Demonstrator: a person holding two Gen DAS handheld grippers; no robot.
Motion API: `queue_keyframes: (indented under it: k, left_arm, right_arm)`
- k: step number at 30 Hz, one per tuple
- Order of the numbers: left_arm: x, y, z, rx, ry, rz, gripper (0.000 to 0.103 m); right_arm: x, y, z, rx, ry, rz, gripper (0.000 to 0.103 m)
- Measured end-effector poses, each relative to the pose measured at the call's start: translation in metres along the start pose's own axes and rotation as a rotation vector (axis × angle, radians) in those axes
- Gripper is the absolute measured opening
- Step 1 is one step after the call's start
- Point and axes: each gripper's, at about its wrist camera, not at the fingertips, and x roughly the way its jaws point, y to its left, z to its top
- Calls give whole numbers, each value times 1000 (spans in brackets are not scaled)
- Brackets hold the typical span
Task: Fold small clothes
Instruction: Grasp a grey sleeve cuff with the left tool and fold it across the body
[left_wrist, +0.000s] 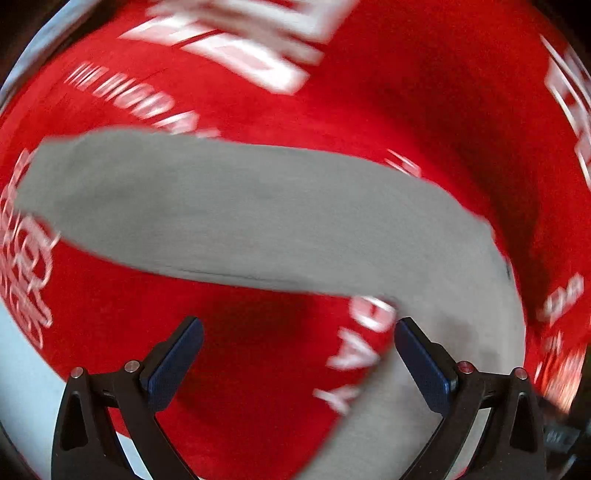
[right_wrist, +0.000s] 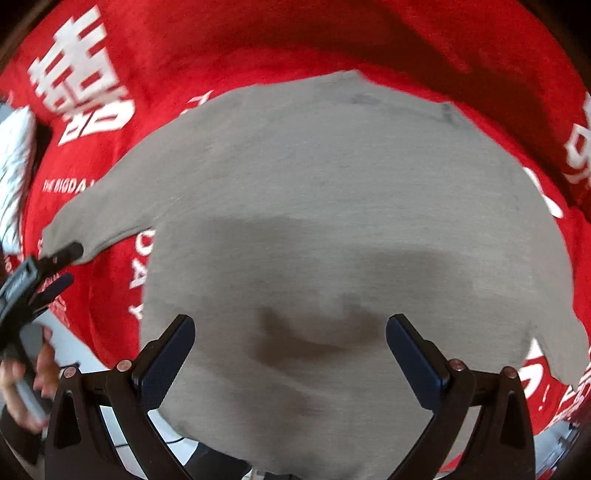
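A small grey long-sleeved top (right_wrist: 332, 206) lies flat on a red cloth (right_wrist: 258, 44) with white lettering. In the right wrist view its body fills the middle and one sleeve (right_wrist: 92, 221) reaches out to the left. My right gripper (right_wrist: 290, 350) is open and empty, over the top's near part. My left gripper (left_wrist: 299, 354) is open and empty over the red cloth, just short of the grey sleeve (left_wrist: 229, 218) that runs across the left wrist view. The left gripper also shows at the right wrist view's left edge (right_wrist: 55, 266), its tips by the sleeve's cuff. Both views are motion-blurred.
The red cloth (left_wrist: 406, 92) covers the work surface. A pale surface (left_wrist: 22, 369) shows past its near left edge. A white crumpled item (right_wrist: 14, 166) lies at the far left. A person's hand (right_wrist: 22, 373) holds the left gripper.
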Motion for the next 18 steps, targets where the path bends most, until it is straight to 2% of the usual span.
queue_keyframes:
  k: [3, 6, 10, 12, 15, 17, 18]
  left_arm:
    - [6, 49, 7, -124, -31, -45, 103]
    - [24, 81, 16, -215, -30, -161, 103]
    - [44, 93, 27, -258, -38, -281, 103]
    - [52, 88, 33, -304, -40, -333, 103]
    - [45, 88, 38, -330, -93, -372, 103]
    - [33, 87, 43, -313, -162, -357, 103]
    - [26, 88, 44, -308, -192, -334, 99]
  right_arm:
    - [9, 20, -2, -29, 25, 13, 103]
    - [17, 35, -3, -46, 42, 25, 103]
    - [26, 47, -2, -49, 62, 34, 103]
    - [28, 52, -2, -50, 66, 37, 103]
    - [32, 60, -1, -60, 73, 36, 103]
    - [34, 64, -1, -65, 78, 38, 103]
    - [35, 65, -1, -66, 81, 39, 103]
